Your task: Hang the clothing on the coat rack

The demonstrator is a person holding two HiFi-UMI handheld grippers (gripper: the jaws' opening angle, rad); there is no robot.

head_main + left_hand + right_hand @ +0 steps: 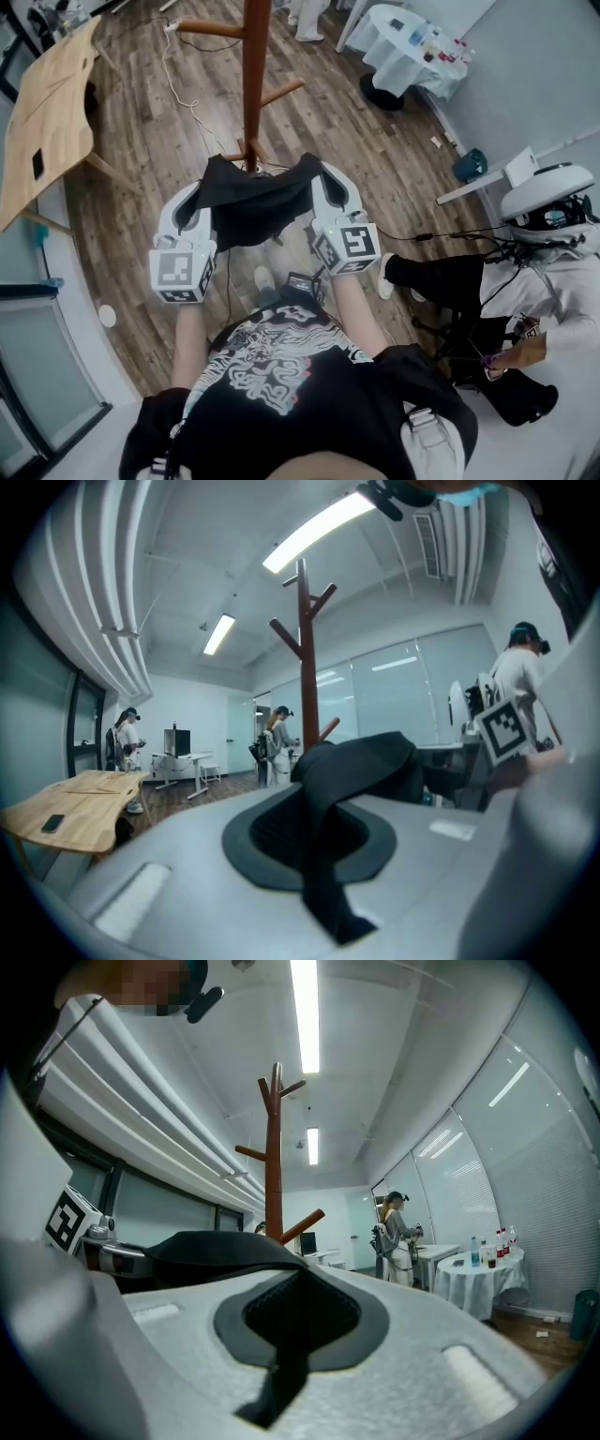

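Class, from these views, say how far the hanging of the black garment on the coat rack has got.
Done: the black garment is picked up, both the left gripper and right gripper shut on it. In hand: it is held spread facing the coat rack. Left: nothing hangs on a peg yet; it must go over one and be released.

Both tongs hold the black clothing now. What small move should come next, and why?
Probably carry the black clothing forward and upward toward the coat rack. The left tongs and right tongs are both shut on it. It hangs stretched between them, and the rack stands ahead with bare pegs, not yet reached.
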